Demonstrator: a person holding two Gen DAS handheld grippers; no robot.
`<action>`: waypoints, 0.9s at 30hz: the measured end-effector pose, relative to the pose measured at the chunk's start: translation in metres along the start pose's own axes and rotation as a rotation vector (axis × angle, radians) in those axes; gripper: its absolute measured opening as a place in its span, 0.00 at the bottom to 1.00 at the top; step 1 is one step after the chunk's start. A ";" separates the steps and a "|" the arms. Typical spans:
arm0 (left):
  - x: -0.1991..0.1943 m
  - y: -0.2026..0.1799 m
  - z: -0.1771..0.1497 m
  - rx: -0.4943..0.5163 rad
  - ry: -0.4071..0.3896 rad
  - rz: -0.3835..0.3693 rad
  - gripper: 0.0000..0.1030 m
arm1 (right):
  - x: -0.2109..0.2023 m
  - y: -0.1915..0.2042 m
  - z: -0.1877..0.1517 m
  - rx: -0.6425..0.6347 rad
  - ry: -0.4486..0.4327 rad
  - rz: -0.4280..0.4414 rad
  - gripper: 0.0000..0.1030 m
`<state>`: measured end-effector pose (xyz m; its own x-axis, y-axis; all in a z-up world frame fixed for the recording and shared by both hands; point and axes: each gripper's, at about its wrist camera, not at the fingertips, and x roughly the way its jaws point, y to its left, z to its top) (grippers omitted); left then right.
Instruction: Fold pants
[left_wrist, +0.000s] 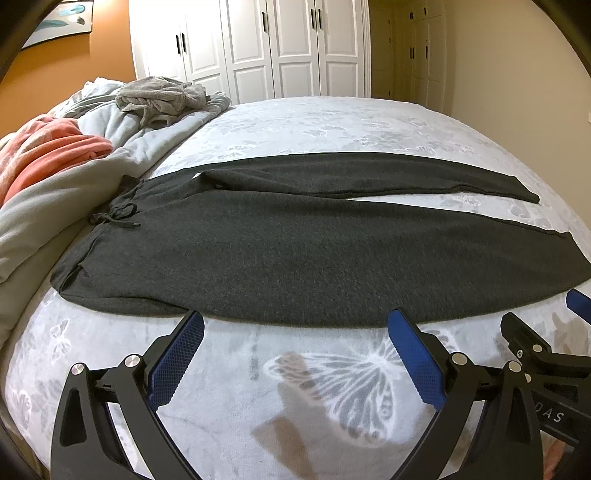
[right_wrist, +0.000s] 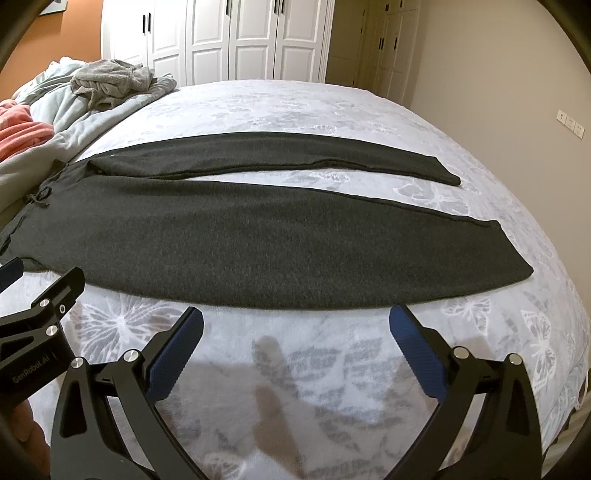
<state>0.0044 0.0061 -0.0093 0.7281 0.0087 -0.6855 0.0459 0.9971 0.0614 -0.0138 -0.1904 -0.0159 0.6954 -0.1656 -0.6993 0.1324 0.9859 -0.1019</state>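
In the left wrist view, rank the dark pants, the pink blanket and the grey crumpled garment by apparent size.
1. Dark pants, by far the largest.
2. Pink blanket, partly cut off.
3. Grey crumpled garment, though it lies farther away, so this is unsure.

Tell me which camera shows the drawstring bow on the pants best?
The left wrist view: the drawstring lies in plain sight at the waistband, bow and loose ends clear. In the right wrist view it sits small and squeezed near the left edge.

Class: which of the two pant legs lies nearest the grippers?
The wider-looking leg, whose long edge runs just beyond both open grippers' fingertips. The other leg lies farther off, toward the wardrobe.
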 end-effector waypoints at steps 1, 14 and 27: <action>0.000 0.000 0.000 0.000 0.000 0.000 0.95 | 0.000 0.000 0.000 0.000 0.000 0.002 0.96; 0.000 0.000 0.000 0.000 0.002 -0.001 0.95 | 0.001 -0.001 0.000 0.001 0.001 0.002 0.96; 0.015 0.027 0.007 -0.083 0.092 -0.113 0.95 | 0.008 -0.030 0.020 -0.021 0.012 -0.013 0.96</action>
<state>0.0213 0.0322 -0.0127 0.6556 -0.1003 -0.7485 0.0643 0.9950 -0.0770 0.0020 -0.2214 -0.0049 0.6850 -0.1785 -0.7064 0.1263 0.9839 -0.1261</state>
